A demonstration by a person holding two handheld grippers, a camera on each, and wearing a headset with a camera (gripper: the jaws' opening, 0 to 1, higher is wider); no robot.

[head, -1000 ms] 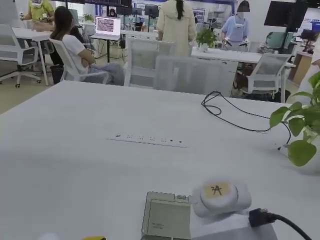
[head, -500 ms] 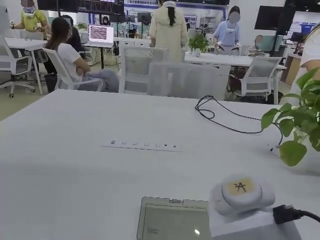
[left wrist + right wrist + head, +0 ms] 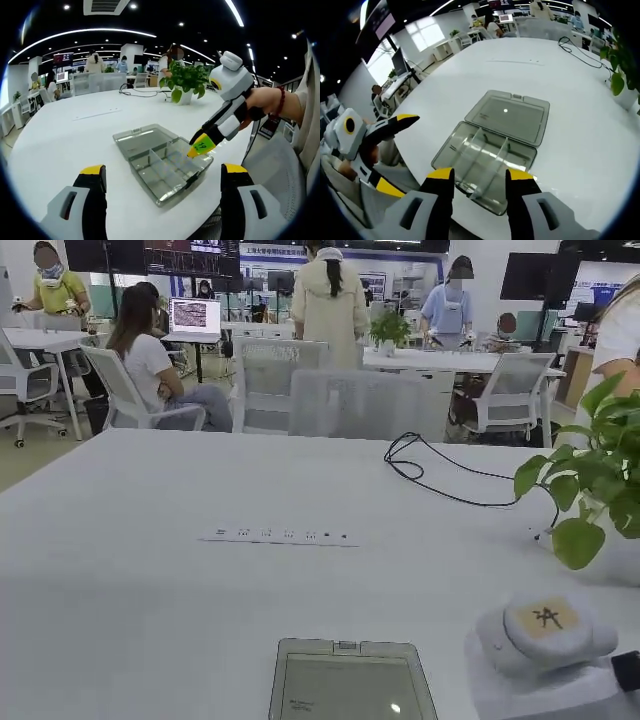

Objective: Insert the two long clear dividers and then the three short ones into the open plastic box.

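The clear plastic box [image 3: 482,160] lies open near the table's front edge, its lid [image 3: 350,680] flat on the far side. Clear dividers [image 3: 165,162] stand inside and split it into compartments; I cannot tell how many. My right gripper [image 3: 480,175] hovers open over the box's near rim with nothing visible between its fingers; its yellow tip [image 3: 200,146] sits above the box's right end. My left gripper [image 3: 163,170] is wide open and empty, short of the box, and its yellow fingertips [image 3: 402,120] stand off to the box's left side.
A potted plant [image 3: 590,490] stands at the table's right, with a black cable [image 3: 440,475] looping behind it. A flush socket strip [image 3: 280,536] crosses the table's middle. Chairs and people fill the room beyond the far edge.
The head camera has shifted, so more of the lid shows. The right gripper's top has slid to the right, away from the lid.
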